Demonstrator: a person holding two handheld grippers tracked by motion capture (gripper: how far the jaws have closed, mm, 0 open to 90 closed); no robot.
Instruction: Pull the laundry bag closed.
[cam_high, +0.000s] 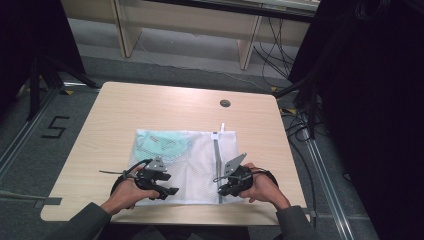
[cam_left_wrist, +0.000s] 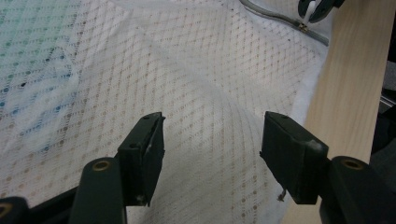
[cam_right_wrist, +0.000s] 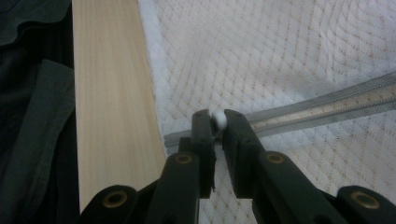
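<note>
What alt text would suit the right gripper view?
The right claw is pinched on a small white zipper pull at the near end of a grey zipper on a white mesh laundry bag. A wooden table edge runs down the left.

Your white mesh bag is soft, open-weave cloth, matt, with a grey zipper and a smooth white plastic pull. Each claw's jaws look like matt black plastic. The desk is pale, smooth wood grain.
</note>
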